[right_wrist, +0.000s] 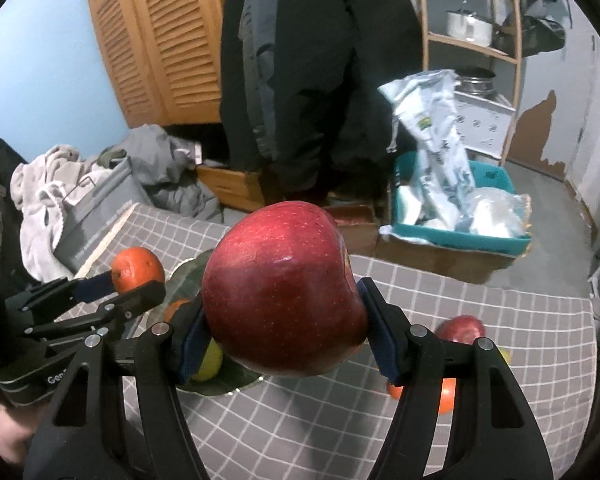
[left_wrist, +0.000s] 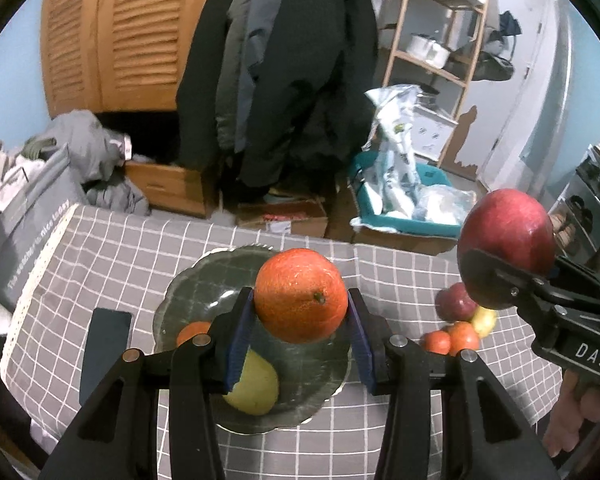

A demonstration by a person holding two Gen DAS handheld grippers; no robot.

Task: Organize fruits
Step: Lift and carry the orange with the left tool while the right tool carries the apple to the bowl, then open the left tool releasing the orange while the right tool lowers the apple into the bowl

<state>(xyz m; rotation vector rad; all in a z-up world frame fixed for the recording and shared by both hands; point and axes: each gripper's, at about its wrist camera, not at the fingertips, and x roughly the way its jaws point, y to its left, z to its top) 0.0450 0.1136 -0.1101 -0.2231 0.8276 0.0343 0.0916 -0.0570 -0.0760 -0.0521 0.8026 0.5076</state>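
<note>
My left gripper (left_wrist: 301,312) is shut on an orange (left_wrist: 300,295) and holds it above a dark glass plate (left_wrist: 196,288). On that plate lie a yellow-green fruit (left_wrist: 258,386) and a small orange (left_wrist: 192,331). My right gripper (right_wrist: 284,340) is shut on a big red apple (right_wrist: 284,292), held over the checked tablecloth (right_wrist: 340,432) to the right of the plate (right_wrist: 192,272). From the left wrist view that apple (left_wrist: 506,236) hangs at the right, above a loose pile of fruit (left_wrist: 458,320). The left gripper with its orange (right_wrist: 137,269) shows at the left of the right wrist view.
A dark flat phone-like slab (left_wrist: 106,344) lies left of the plate. A red apple (right_wrist: 460,328) and orange fruits (right_wrist: 446,396) lie at the right of the cloth. Beyond the table's far edge stand a teal bin (right_wrist: 460,232), hanging coats (left_wrist: 284,80) and a wooden shelf (left_wrist: 436,60).
</note>
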